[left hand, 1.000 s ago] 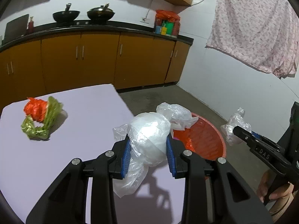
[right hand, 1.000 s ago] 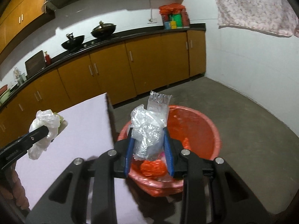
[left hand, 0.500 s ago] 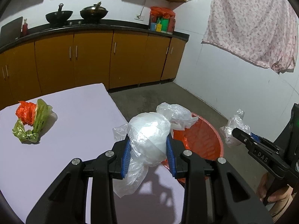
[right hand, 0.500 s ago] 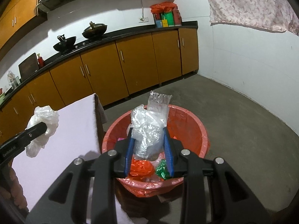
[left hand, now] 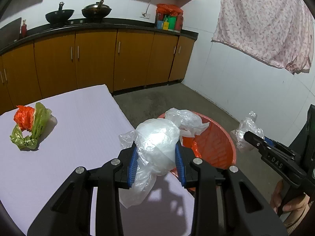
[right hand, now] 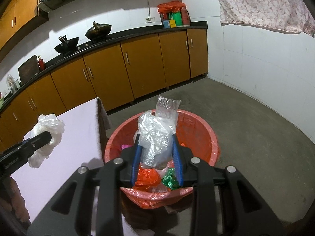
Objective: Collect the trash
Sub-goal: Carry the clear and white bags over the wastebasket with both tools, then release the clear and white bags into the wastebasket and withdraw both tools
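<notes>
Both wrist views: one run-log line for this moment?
left gripper: shut on white plastic bag, above table edge | right gripper: shut on bubble wrap, over red bin | left on table: orange-green wrapper

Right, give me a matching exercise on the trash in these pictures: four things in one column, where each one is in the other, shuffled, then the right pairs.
Things:
1. white plastic bag
2. bubble wrap
3. red and green bags
4. green foil wrapper

Places:
A. lying inside the red bin
B. lying on the table
C. held in the left gripper, at the table's edge
D. held in the right gripper, above the bin

Pairs: 1-C, 2-D, 3-B, 4-A
</notes>
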`<state>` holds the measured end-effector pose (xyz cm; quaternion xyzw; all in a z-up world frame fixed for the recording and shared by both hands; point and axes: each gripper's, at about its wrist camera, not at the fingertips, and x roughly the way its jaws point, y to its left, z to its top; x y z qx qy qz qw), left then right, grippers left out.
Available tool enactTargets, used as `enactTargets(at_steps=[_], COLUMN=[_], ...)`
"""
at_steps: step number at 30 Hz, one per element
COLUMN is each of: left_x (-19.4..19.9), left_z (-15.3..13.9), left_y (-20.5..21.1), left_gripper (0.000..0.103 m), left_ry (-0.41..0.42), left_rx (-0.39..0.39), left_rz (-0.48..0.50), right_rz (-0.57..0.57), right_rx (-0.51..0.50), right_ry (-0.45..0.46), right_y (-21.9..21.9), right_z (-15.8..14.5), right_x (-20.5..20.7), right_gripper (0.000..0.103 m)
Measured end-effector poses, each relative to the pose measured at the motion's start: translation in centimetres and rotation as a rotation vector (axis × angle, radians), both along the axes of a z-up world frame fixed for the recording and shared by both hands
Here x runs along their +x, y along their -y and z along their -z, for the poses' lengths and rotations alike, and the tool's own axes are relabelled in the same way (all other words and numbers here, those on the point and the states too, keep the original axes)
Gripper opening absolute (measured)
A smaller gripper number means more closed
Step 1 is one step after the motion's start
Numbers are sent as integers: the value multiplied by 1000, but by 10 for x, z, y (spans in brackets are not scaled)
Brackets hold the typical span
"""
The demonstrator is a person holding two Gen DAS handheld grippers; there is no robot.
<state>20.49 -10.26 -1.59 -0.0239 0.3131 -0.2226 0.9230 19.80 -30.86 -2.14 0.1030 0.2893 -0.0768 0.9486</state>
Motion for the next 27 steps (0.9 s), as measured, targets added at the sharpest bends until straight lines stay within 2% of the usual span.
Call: enactTargets(at_steps=[16, 27], left_x=[12, 41], left_z=[10, 26], left_y=[13, 60], left_gripper=[34, 34], left_ry=[-47, -91], left_rx=[0, 10], left_rz=[16, 95], right_rz=[9, 38], right_rx=[12, 53], right_ry=[-12, -3], right_y=[6, 27], right_z=[10, 15], right_x=[11, 36], right_gripper=[30, 30])
